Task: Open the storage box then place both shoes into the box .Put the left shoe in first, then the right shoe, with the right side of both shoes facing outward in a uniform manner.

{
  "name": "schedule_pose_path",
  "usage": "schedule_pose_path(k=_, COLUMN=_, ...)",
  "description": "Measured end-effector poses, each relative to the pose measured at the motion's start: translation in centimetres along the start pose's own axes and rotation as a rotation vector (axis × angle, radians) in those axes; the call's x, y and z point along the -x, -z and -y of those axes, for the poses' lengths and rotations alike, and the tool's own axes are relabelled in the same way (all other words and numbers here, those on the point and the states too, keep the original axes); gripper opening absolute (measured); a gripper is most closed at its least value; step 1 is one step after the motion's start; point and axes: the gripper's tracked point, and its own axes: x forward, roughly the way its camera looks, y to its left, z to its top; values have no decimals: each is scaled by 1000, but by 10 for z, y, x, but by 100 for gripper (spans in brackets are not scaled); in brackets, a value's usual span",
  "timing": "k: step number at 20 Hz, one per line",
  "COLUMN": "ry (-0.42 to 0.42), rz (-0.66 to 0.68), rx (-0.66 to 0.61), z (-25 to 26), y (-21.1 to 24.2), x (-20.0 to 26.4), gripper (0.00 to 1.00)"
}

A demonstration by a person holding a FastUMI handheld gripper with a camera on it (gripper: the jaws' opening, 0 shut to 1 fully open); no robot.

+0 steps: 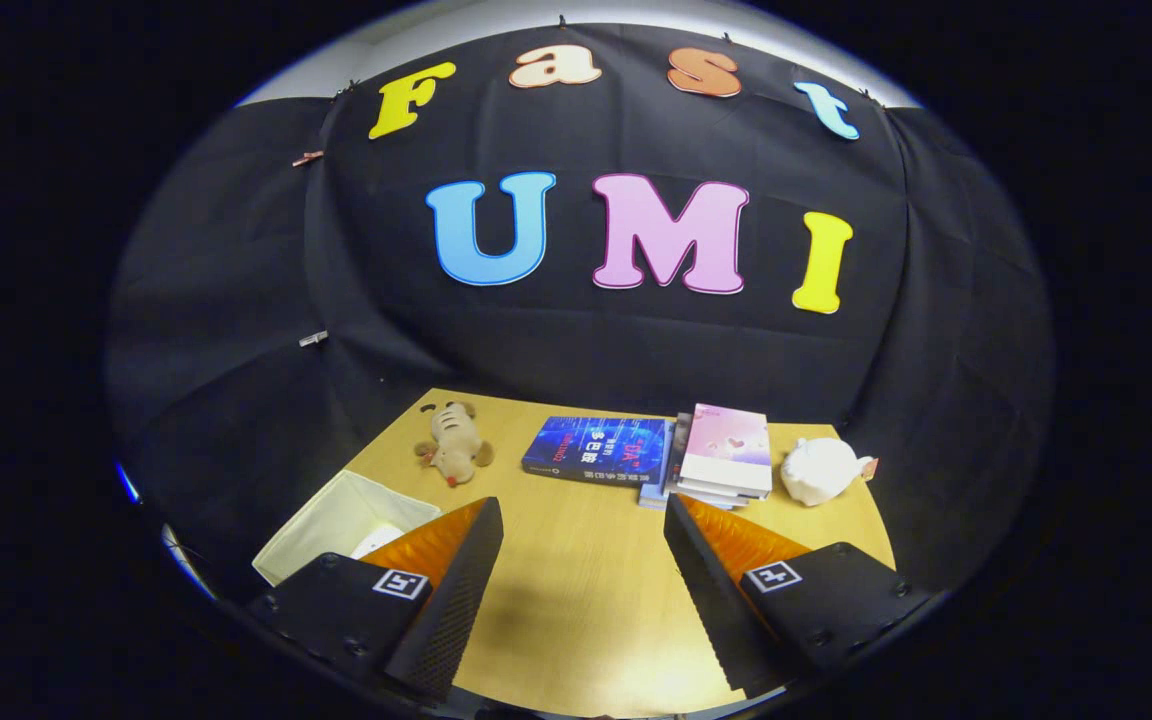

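My gripper (pixel 583 512) is open above the wooden table (pixel 586 600), with nothing between its fingers. A cream fabric storage box (pixel 336 520) with an open top stands just left of the left finger, which hides part of it. Something white lies inside the box; what it is I cannot tell.
Beyond the fingers lie a small tan plush toy (pixel 454 443), a blue book (pixel 596 450) lying flat, and a stack of books (pixel 726 455) with a pink one on top. A white plush toy (pixel 821 470) rests at the far right, near the table's edge.
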Motion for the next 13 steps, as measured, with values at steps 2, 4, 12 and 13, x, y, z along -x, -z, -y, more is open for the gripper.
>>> schedule_pose_path(k=2, ry=13, rz=22, rx=2, z=18, y=-5, x=6, gripper=99)
schedule_pose_path(k=4, ry=17, rz=41, rx=2, z=32, y=-8, x=11, gripper=99)
schedule_pose_path(k=12, ry=65, rz=157, rx=35, z=73, y=-30, x=35, gripper=99)
schedule_pose_path(k=13, ry=73, rz=171, rx=39, z=75, y=-32, x=38, gripper=98)
